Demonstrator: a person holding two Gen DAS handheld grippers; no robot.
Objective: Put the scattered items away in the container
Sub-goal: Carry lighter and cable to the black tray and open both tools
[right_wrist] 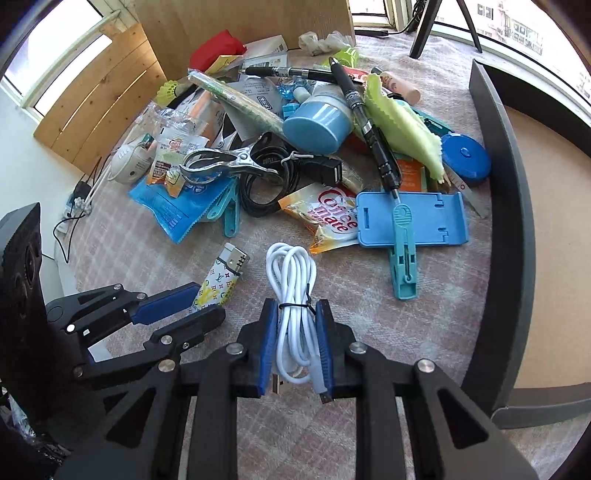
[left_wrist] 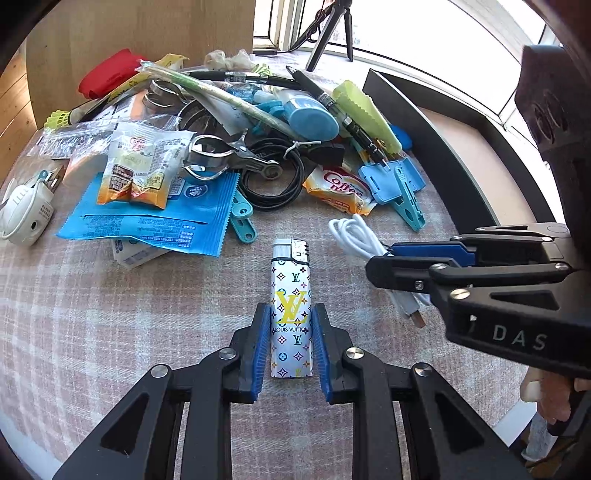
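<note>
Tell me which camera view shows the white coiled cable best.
The right wrist view: the white coiled cable shows whole between that gripper's fingers. The left wrist view shows only its loop; the right gripper hides the rest.

Black tripod [left_wrist: 332, 33] by window [left_wrist: 424, 33]; wood panel [right_wrist: 96, 92] behind table.

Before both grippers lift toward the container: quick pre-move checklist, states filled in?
1. Left gripper pads touching the lighter: cannot tell, thin gaps show.
2. Right gripper clamped on the white cable: ok.
3. Cable bundle tie holding: ok.
4. Cable's USB plug tucked in: not ok, it dangles loose.
5. Container unobstructed on the right: ok.
</note>
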